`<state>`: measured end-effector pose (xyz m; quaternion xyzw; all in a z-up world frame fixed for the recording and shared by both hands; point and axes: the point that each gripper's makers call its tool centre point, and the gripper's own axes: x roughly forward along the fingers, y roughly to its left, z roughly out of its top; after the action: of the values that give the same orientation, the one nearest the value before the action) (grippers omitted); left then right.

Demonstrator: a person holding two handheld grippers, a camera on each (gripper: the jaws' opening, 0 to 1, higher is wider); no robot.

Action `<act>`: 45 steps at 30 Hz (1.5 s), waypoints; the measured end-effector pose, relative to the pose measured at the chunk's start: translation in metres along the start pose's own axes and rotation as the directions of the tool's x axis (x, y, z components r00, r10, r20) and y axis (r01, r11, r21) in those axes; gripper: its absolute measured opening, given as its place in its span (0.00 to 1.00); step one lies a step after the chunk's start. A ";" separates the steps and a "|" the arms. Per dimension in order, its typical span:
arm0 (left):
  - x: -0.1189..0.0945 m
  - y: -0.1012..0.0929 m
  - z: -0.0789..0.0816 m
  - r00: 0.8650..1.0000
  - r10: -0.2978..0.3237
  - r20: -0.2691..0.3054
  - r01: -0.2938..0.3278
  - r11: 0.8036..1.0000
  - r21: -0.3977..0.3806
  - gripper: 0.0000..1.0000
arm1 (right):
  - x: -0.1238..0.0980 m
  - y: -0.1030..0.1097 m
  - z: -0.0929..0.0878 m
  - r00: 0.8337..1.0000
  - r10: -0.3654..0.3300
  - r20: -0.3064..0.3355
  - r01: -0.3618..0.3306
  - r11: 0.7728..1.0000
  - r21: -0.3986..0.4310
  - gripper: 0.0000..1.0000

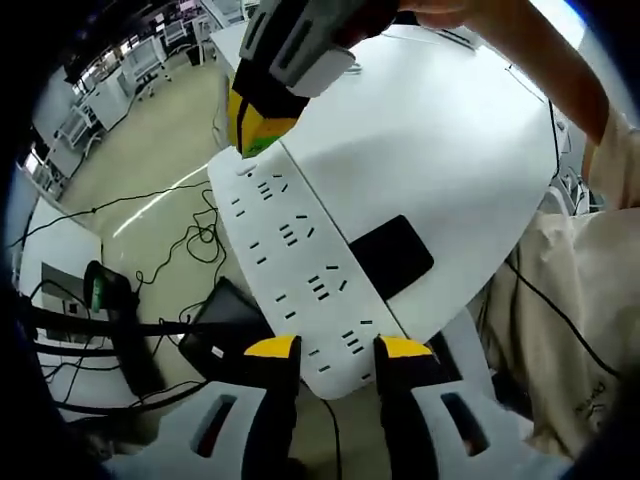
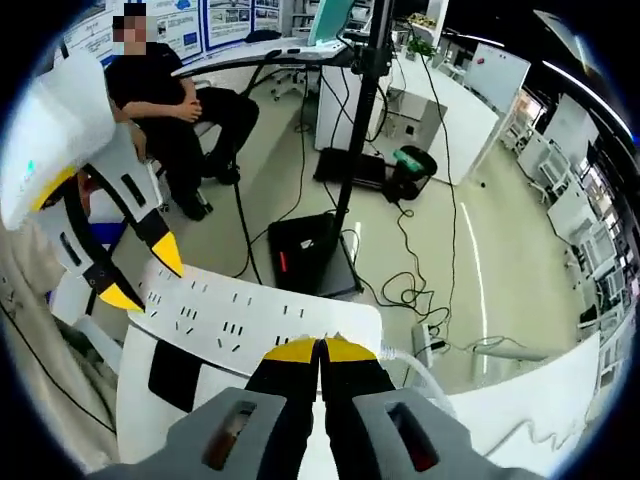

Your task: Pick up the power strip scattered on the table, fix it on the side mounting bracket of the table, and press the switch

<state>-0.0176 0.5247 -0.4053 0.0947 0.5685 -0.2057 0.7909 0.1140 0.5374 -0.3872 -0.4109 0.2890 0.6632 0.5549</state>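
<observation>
A long white power strip (image 1: 300,260) runs along the edge of the white table (image 1: 440,150). My left gripper (image 1: 338,348) is shut across the near end, one yellow tip on each long side. The right gripper (image 1: 262,125) comes in from the top and holds the strip's far end. In the right gripper view the power strip (image 2: 240,315) lies crosswise. My right gripper (image 2: 321,347) has its yellow tips pressed together at the strip's near edge. The left gripper (image 2: 143,272) clamps the other end at the left. The strip's switch is not visible.
A black flat rectangle (image 1: 392,255) lies on the table beside the strip. Beyond the edge, the floor holds cables (image 1: 195,240), a black box (image 2: 310,255) and a stand pole (image 2: 355,130). A person in black (image 2: 170,100) sits further off. A beige sleeve (image 1: 570,300) is at the right.
</observation>
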 end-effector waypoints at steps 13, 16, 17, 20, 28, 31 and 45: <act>0.000 0.001 0.000 1.000 0.004 -0.010 -0.003 1.000 0.003 0.34 | 0.012 -0.011 -0.007 1.000 -0.010 -0.010 0.010 0.999 0.049 0.00; 0.001 0.001 0.001 1.000 0.006 -0.023 -0.006 1.000 0.000 0.34 | 0.014 -0.011 -0.008 1.000 -0.013 -0.012 0.014 0.999 0.050 0.00; 0.000 0.001 0.001 1.000 0.007 -0.026 -0.007 1.000 0.001 0.34 | 0.015 -0.011 -0.007 1.000 -0.012 -0.012 0.012 0.999 0.050 0.00; 0.000 0.001 0.000 1.000 0.006 -0.029 -0.006 1.000 -0.001 0.34 | 0.017 -0.010 -0.005 1.000 -0.010 -0.006 0.010 0.999 0.047 0.00; 0.000 0.001 0.000 1.000 0.005 -0.021 -0.005 1.000 -0.004 0.34 | 0.016 -0.009 -0.006 0.999 -0.022 -0.028 0.022 1.000 0.018 0.00; 0.001 0.001 0.001 1.000 0.008 -0.030 -0.008 1.000 -0.006 0.34 | 0.015 -0.010 -0.008 0.999 -0.026 -0.043 0.027 1.000 0.008 0.00; 0.001 0.001 0.002 0.999 0.013 -0.047 -0.013 1.000 -0.002 0.34 | 0.019 -0.009 -0.010 0.995 -0.031 -0.098 0.025 0.998 -0.064 0.00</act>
<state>-0.0157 0.5243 -0.4059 0.1025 0.5866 -0.1977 0.7787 0.1245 0.5404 -0.4080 -0.4644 0.2895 0.6428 0.5360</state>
